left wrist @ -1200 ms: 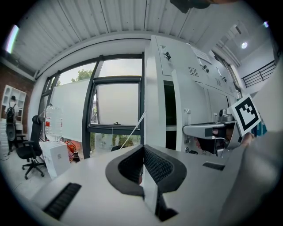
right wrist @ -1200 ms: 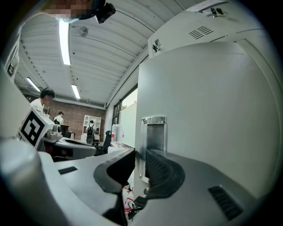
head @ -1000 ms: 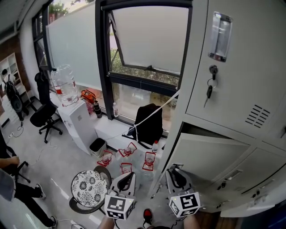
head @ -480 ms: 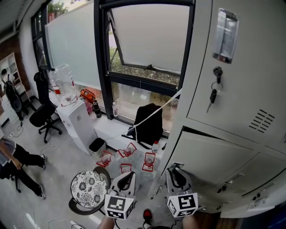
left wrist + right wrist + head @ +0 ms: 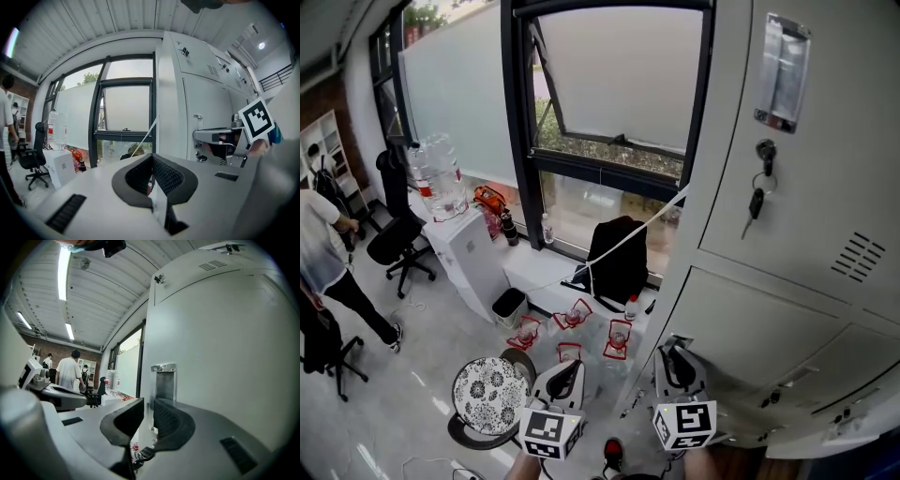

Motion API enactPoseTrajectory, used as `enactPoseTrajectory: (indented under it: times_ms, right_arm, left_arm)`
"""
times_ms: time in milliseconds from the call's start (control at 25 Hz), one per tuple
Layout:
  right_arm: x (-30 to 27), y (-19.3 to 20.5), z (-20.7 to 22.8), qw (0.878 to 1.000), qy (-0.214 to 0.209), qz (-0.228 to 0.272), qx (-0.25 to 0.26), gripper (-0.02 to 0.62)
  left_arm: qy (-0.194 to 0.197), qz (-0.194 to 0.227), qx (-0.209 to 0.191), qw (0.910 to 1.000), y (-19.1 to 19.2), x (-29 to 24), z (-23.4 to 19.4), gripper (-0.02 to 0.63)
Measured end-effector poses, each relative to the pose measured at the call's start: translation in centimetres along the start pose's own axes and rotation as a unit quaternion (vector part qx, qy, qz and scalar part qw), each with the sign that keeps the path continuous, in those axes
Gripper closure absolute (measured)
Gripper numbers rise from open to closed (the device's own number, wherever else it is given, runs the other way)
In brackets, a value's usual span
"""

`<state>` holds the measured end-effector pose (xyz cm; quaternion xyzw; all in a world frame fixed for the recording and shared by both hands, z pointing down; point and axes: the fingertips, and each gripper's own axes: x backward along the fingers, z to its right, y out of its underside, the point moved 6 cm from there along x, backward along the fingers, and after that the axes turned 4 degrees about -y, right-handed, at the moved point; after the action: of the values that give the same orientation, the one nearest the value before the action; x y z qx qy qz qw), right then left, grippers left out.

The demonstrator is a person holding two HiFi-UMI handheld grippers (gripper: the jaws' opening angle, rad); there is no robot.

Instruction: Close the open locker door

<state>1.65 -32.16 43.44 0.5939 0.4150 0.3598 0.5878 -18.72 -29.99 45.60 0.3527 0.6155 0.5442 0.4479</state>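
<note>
The right tongs stand a narrow gap apart with nothing between the pads; just past their tips runs the free edge of the locker door, its metal handle slightly right of the gap and its grey face spreading off to the right, almost flush with the cabinet; whether the tongs touch it does not show; the left tongs, beside them on the left, are pressed together and empty, facing a window.
</note>
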Motion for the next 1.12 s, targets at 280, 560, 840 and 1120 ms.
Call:
enactPoseTrajectory:
  times_ms: [280, 560, 840, 1120]
  right_arm:
    - [-0.64, 0.01, 0.43, 1.000, 0.012, -0.002, -0.001, 0.525]
    - [-0.95, -0.03, 0.60, 1.000, 0.018, -0.001, -0.001, 0.525]
    - [-0.97, -0.04, 0.47, 1.000, 0.017, -0.001, -0.001, 0.525]
    - [-1.05, -0.02, 0.34, 1.000, 0.020, -0.005, -0.001, 0.518]
  left_arm:
    - [0.003, -0.003, 0.001, 1.0000, 0.21, -0.37, 0.30, 0.584]
    - [0.001, -0.005, 0.004, 1.0000, 0.31, -0.55, 0.07, 0.584]
    - [0.001, -0.002, 0.004, 1.0000, 0.15, -0.67, 0.10, 0.584]
    - [-0.002, -0.003, 0.002, 1.0000, 0.18, -0.42, 0.19, 0.584]
